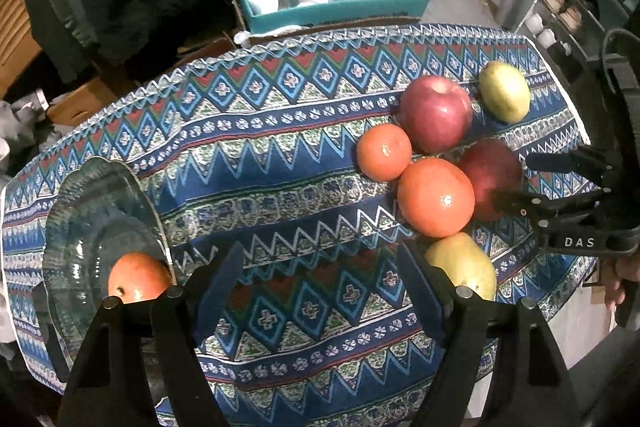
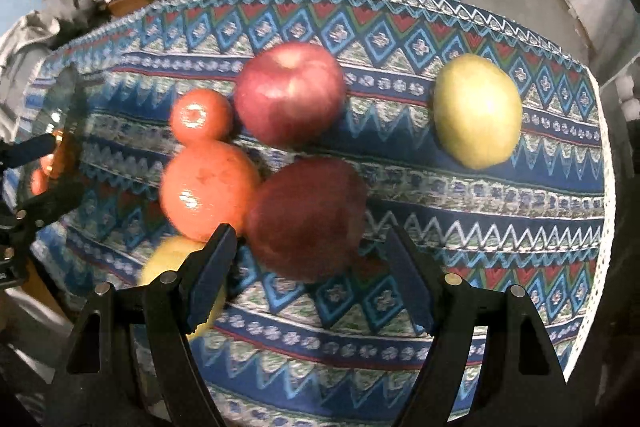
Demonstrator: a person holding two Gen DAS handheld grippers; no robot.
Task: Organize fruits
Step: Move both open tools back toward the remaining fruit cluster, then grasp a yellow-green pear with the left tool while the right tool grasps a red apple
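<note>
Cluttered room behind; worktop (image 1: 280, 163) draped in blue patterned cloth with zigzags, diamonds and flower bands. Landmark taken as big orange (image 1: 436, 197), mid-right on cloth.

Small orange (image 1: 384, 152) touching it on far-left side. Pale red apple (image 1: 436, 113) just beyond, touching or nearly touching small orange. Dark red apple (image 1: 490, 179) pressed against big orange's right side. Near pear (image 1: 464, 265), yellow-green, just this side of big orange, partly hidden by left jaw. Far pear (image 1: 505, 91) well beyond, past pale red apple, apart from the cluster. Glass bowl (image 1: 100, 211) well to the left at cloth edge, holding one orange-red fruit (image 1: 138, 281).

Left gripper (image 1: 320, 291) low over cloth between bowl and big orange, jaws apart, nothing between them. Right gripper (image 2: 312, 267) jaws apart, straddling near side of dark red apple, contact unclear; right wrist view motion-blurred. Same gripper seen from left wrist view beside dark red apple, white lettering "DAS" readable on its body.

Teal box (image 1: 332, 3) beyond worktop's far edge, stuffed with plastic bags and printed white cloth; print not readable.
</note>
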